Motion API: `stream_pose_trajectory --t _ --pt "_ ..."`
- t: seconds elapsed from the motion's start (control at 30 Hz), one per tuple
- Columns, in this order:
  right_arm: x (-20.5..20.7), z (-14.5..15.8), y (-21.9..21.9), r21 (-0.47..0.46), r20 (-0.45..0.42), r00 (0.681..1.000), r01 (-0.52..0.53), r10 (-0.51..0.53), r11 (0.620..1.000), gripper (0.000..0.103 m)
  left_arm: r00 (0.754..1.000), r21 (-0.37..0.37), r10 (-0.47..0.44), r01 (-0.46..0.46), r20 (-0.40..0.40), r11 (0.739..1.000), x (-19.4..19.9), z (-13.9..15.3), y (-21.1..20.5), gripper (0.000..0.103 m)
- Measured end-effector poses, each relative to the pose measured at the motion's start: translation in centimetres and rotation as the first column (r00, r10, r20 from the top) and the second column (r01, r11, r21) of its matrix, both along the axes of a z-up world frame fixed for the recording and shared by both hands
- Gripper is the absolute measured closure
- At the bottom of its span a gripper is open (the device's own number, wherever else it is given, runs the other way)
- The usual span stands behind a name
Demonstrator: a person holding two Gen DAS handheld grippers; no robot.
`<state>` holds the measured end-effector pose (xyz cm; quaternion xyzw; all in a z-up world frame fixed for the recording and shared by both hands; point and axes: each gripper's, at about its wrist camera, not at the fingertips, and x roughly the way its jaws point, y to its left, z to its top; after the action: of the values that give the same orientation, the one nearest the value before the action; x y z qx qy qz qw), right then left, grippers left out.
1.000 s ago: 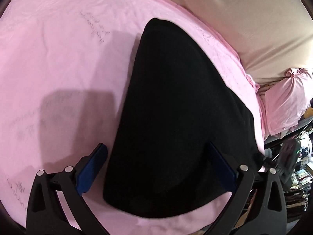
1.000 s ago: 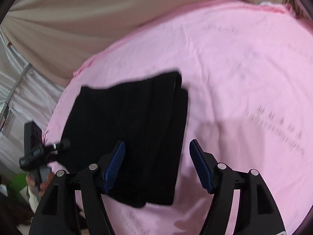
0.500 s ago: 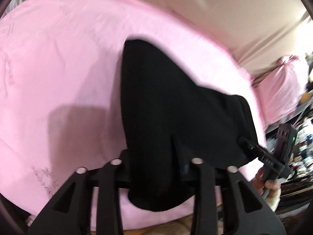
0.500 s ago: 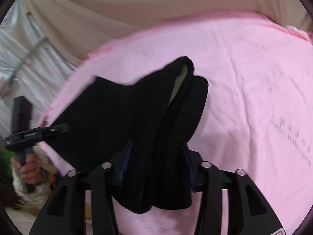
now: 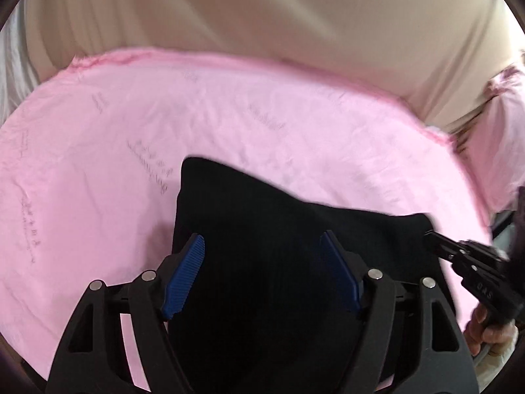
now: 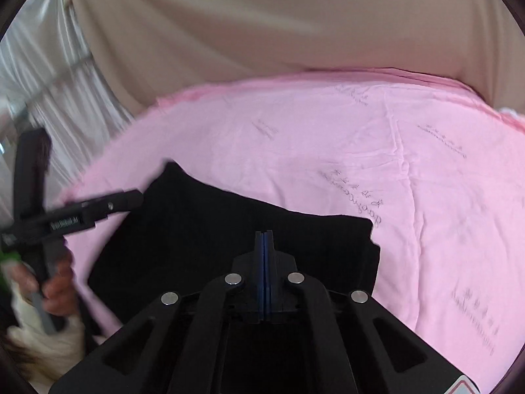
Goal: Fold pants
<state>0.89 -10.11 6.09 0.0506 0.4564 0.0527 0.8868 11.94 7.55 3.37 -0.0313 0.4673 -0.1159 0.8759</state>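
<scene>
The pants (image 5: 262,246) lie as a black folded slab on the pink sheet (image 5: 98,197), directly ahead of and under both claws. The left claw (image 5: 262,282) is spread wide, its 2 blue pads (image 5: 183,279) standing apart over the cloth and pinching nothing. The right claw (image 6: 263,239) has its pads pressed flat together; no cloth shows between the visible tips, so it appears to hold nothing, though the pads' lower part is hidden against the black fabric.

Risks, as I judge them:
1. The slab is thick and soft. If the spread left claw closes low over it, it may catch only the top layer and peel the fold open.
2. The right claw, pressed together, cannot take an edge until it opens; pushed forward as it is, it would shove the stack and skew the corners.
3. The 2 claws sit close over the same slab, so a hurried move could knock one against the other.

The left view shows the slab's far-left corner and the right claw coming in at its right edge, with a pink bundle (image 5: 502,124) beyond. The right view alone shows the stepped layers (image 6: 370,239) just right of its tip, and the hand (image 6: 55,285) gripping the left claw's handle.
</scene>
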Motion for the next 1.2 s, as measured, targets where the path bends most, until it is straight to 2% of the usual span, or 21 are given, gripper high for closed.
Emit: stream_pose_trajectory --t 0.03,0.1,0.17,0.23,0.33,0.4,0.43,0.47,0.57,0.67,0.77,0.9,1.03,1.13,1.2 --pt "1.1 -1.5 -1.6 0.012 -0.022 0.998 0.062 -0.061 0.998 0.103 1.000 0.030 0.019 -0.018 -0.025 0.999 0.7 -1.2 0.0 0.031" --pt "1.3 -1.5 -3.2 0.107 -0.038 0.992 0.124 -0.120 0.987 0.103 0.998 0.024 0.034 -0.033 -0.048 0.999 1.8 -3.0 0.3 0.029" --pt "0.3 0.4 -2.1 0.093 -0.005 0.993 0.114 -0.114 0.989 0.103 1.000 0.075 0.027 -0.027 -0.009 0.997 1.3 -2.6 -0.3 0.027" --pt "-1.6 1.5 -1.5 0.117 0.029 0.997 0.069 -0.073 0.991 0.100 0.999 0.117 0.044 -0.045 0.008 0.992 1.2 -2.7 -0.2 0.018" --pt "-1.2 -1.4 -1.6 0.077 -0.022 0.998 0.052 -0.051 0.996 0.103 0.998 0.088 0.055 -0.054 -0.008 0.995 1.3 -3.0 1.0 0.016" --pt "-1.5 -0.6 -2.4 0.166 -0.033 0.996 0.090 -0.086 0.982 0.103 0.998 0.067 0.054 -0.053 -0.014 0.996 1.0 -2.3 1.5 0.017" --pt "-2.3 0.4 -2.8 0.171 -0.027 0.994 0.105 -0.102 0.980 0.103 0.998 0.061 0.054 -0.053 -0.010 0.997 0.5 -1.8 1.9 0.018" --pt "-3.5 1.6 -3.0 0.158 0.007 0.993 0.114 -0.116 0.981 0.090 0.999 0.056 0.050 -0.050 -0.002 0.997 -0.4 -1.1 2.4 0.018" --pt "-6.4 2.7 -3.7 0.144 0.031 0.991 0.126 -0.132 0.982 0.067 0.999 0.082 0.039 -0.039 0.006 0.996 -2.5 0.2 3.2 0.014" --pt "-8.6 1.9 -5.5 0.148 -0.007 0.987 0.160 -0.161 0.976 0.066 0.999 0.133 0.042 -0.039 -0.018 0.990 -4.5 -0.2 3.8 0.014" --pt "-10.1 1.0 -5.7 0.168 -0.045 0.983 0.185 -0.180 0.968 0.058 0.999 0.133 0.046 -0.043 -0.024 0.990 -5.5 -0.3 4.2 0.013" --pt "-11.0 -0.1 -5.3 0.183 -0.052 0.981 0.195 -0.188 0.964 0.058 0.998 0.134 0.050 -0.045 -0.030 0.990 -6.3 -0.4 4.8 0.013" --pt "-11.4 0.2 -4.5 0.167 -0.039 0.981 0.196 -0.192 0.966 0.057 0.998 0.126 0.051 -0.046 -0.037 0.991 -6.8 -0.3 5.2 0.013" --pt "-11.8 0.8 -3.6 0.172 -0.023 0.984 0.178 -0.177 0.969 0.053 0.998 0.096 0.023 -0.018 -0.054 0.995 -7.7 0.0 5.4 0.013" --pt "-12.2 0.8 -3.2 0.158 -0.020 0.985 0.174 -0.173 0.972 0.040 0.996 0.014 -0.041 0.042 -0.084 0.999 -8.6 0.0 5.6 0.013"
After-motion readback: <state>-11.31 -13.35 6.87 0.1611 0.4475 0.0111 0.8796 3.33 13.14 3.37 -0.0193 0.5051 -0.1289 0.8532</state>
